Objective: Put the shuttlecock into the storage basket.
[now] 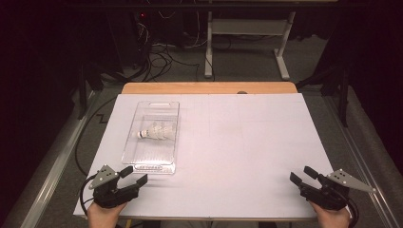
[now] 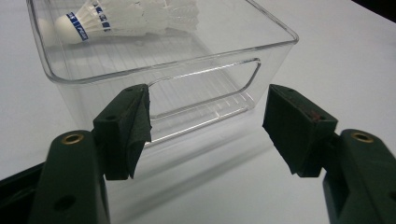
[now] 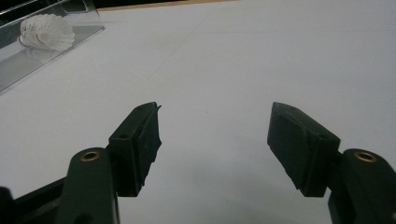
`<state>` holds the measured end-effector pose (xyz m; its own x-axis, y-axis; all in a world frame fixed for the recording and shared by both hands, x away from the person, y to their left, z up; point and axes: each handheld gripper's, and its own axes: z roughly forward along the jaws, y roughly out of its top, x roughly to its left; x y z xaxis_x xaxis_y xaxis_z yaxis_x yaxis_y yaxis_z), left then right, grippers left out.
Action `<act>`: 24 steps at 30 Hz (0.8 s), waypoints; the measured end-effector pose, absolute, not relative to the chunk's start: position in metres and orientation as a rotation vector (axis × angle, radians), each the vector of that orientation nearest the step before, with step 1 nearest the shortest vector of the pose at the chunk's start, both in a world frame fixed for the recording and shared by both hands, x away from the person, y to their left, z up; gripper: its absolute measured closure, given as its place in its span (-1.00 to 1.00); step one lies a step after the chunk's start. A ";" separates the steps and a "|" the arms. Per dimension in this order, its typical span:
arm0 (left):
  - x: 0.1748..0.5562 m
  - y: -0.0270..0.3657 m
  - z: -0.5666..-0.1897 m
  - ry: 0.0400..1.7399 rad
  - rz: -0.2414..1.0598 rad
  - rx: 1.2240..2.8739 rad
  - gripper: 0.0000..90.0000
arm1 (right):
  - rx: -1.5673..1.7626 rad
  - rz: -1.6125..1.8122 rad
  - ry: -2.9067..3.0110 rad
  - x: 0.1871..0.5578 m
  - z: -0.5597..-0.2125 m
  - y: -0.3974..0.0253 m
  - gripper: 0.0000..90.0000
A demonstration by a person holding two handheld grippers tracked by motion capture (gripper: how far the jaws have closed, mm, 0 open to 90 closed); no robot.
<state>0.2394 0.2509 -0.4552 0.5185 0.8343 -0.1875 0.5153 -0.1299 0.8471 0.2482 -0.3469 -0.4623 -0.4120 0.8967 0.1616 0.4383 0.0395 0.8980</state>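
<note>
A clear plastic bin (image 1: 152, 164) stands on the left half of the white table, and a white shuttlecock (image 1: 155, 131) lies on its side inside it. My left gripper (image 1: 134, 175) rests near the front left corner, open, just short of the bin's near end wall (image 2: 205, 88); the shuttlecock (image 2: 126, 16) lies beyond that wall. My right gripper (image 1: 302, 175) sits open at the front right on bare table. Its view (image 3: 215, 140) has nothing between the jaws, with the shuttlecock (image 3: 46, 31) and bin (image 3: 28, 60) far off at upper left.
The white table surface (image 1: 247, 142) stretches between the two grippers, with a wooden edge (image 1: 209, 88) at the back. Beyond it lie floor cables (image 1: 161, 57) and another table's white legs (image 1: 247, 42). Metal rails (image 1: 47, 171) run along both sides.
</note>
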 end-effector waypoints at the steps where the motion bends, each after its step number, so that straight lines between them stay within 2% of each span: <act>1: 0.240 0.251 -0.456 1.138 0.420 1.794 -0.27 | 1.346 1.348 1.873 0.248 -0.463 -0.347 -0.23; 24: 0.238 0.253 -0.458 1.150 0.413 1.800 -0.27 | 1.349 1.390 1.854 0.242 -0.465 -0.351 -0.26</act>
<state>0.2384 0.2531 -0.4580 0.5054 0.8421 -0.1883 0.5299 -0.1307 0.8379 0.2422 -0.3509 -0.4655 -0.4160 0.8899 0.1872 0.4291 0.0106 0.9032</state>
